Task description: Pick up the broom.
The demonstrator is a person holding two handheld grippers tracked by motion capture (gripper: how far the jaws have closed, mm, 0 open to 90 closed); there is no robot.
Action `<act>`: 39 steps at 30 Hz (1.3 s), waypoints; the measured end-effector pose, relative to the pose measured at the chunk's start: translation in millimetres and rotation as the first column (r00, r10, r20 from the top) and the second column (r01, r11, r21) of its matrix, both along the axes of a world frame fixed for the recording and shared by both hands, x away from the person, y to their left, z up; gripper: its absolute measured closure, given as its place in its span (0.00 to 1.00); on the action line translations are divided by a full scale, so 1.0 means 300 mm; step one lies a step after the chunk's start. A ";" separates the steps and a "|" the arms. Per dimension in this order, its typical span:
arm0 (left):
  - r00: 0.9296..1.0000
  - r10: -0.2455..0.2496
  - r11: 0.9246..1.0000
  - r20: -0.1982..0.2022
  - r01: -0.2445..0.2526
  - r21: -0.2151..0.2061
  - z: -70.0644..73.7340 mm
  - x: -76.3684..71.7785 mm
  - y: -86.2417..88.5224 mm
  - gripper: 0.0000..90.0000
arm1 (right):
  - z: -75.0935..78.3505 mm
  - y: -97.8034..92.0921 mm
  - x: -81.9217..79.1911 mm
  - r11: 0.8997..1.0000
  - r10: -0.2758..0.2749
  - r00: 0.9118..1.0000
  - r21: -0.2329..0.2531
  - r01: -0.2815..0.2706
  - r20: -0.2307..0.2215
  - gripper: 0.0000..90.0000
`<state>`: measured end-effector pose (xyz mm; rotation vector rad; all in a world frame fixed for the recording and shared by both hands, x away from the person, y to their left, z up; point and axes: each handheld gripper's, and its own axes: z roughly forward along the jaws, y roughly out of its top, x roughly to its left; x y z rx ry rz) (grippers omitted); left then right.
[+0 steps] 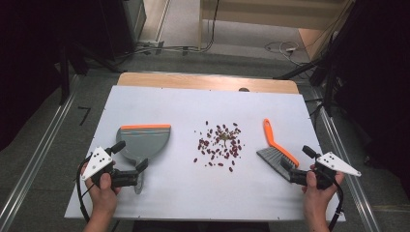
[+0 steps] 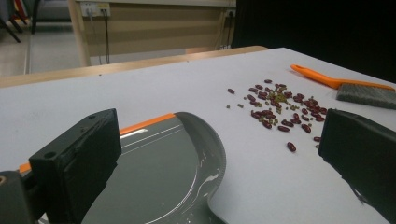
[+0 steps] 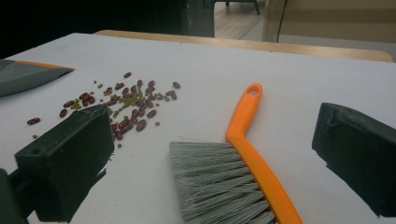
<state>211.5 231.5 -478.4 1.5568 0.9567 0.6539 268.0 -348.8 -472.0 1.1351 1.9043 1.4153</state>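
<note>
On a white table [image 1: 159, 193], the left gripper [image 1: 130, 170] sits at the near left, its jaws spread wide around the rear of a grey dustpan [image 1: 145, 141] with an orange front edge, not pinching it. A scatter of dark red beans [image 1: 220, 145] lies in the middle. At the right lies an orange-handled brush [image 1: 274, 150], with the right gripper [image 1: 294, 166] spread open just beside its grey bristles.

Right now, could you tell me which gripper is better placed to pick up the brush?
The right gripper: its open jaws sit just short of the brush. The left gripper is across the beans, at the dustpan.
</note>
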 end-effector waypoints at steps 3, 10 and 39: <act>1.000 0.001 1.000 -0.001 -0.001 0.001 0.001 0.000 0.002 0.00 | 0.003 0.006 0.000 1.000 0.000 1.000 0.005 0.000 -0.003 0.00; 1.000 0.007 1.000 0.000 -0.007 -0.004 0.007 -0.007 0.007 0.00 | 0.052 0.019 0.000 1.000 -0.012 1.000 -0.009 0.012 0.008 0.00; 1.000 -0.022 1.000 0.007 0.022 0.006 0.008 -0.005 -0.033 0.00 | 0.204 0.162 0.345 0.977 0.023 0.956 -0.195 -0.083 -0.292 0.17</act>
